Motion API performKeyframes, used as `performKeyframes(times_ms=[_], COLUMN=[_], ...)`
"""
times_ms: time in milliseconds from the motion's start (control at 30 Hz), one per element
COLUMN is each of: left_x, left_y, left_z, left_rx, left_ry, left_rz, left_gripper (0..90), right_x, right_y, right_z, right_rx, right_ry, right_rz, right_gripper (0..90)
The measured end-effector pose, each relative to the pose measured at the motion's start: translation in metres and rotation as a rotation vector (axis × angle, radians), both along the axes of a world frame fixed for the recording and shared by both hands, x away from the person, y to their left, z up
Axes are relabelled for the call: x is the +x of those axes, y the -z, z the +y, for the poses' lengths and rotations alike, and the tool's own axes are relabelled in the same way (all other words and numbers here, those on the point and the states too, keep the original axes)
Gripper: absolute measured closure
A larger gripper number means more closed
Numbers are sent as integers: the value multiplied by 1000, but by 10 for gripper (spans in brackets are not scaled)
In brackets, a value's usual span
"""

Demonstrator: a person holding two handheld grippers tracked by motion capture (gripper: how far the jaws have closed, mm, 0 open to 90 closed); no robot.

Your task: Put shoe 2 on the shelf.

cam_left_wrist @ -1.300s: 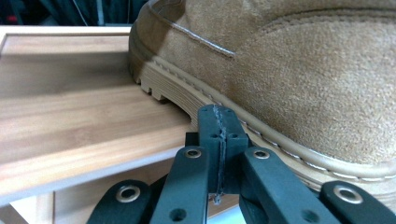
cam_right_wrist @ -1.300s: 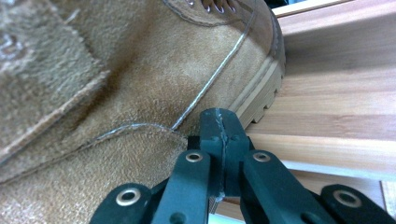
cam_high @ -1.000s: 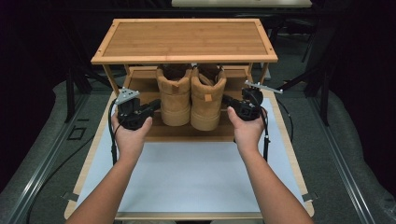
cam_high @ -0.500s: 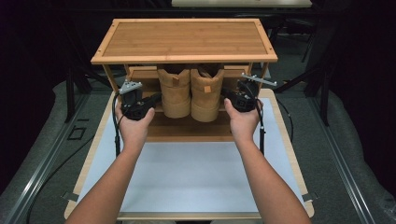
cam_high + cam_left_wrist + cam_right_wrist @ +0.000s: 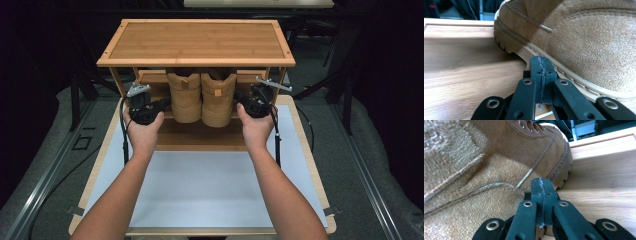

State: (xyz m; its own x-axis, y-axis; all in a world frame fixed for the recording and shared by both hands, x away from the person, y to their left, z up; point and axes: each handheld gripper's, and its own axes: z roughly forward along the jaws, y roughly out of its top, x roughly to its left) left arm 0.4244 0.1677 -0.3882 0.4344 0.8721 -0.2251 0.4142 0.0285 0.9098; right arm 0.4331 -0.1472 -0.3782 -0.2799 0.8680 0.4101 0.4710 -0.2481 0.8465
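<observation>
Two tan suede boots stand side by side on the lower shelf of a bamboo rack, heels toward me: the left boot and the right boot. My left gripper is shut, its tip against the left boot's outer side. In the left gripper view the closed gripper presses at the boot's sole welt. My right gripper is shut against the right boot's outer side. In the right gripper view the closed gripper touches the boot's suede near the heel.
The rack's top board overhangs the boots and both grippers. A white mat covers the wooden table in front of the rack. Cables trail from each gripper along the forearms. Dark floor and metal stands surround the table.
Both hands have pushed forward, sliding the pair of boots deeper under the rack's top board. Grippers stayed shut against the boots' sides.
</observation>
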Motion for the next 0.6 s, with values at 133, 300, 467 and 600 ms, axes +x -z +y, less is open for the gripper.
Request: performKeyframes(times_ms=[133, 300, 467, 600], left_x=[0, 0, 0, 0], left_y=[0, 2, 3, 2], left_z=[-2, -1, -2, -2], left_rx=[6, 8, 9, 12], left_ry=[-10, -5, -8, -9], left_rz=[-13, -10, -10, -5], left_gripper=[900, 900, 900, 900], right_x=[3, 2, 2, 3], right_y=[-1, 0, 0, 0], right_z=[-1, -1, 0, -2], right_rx=[16, -3, -6, 18], right_ry=[0, 0, 2, -6], right_rz=[4, 2, 8, 14], right_gripper=[900, 900, 900, 900])
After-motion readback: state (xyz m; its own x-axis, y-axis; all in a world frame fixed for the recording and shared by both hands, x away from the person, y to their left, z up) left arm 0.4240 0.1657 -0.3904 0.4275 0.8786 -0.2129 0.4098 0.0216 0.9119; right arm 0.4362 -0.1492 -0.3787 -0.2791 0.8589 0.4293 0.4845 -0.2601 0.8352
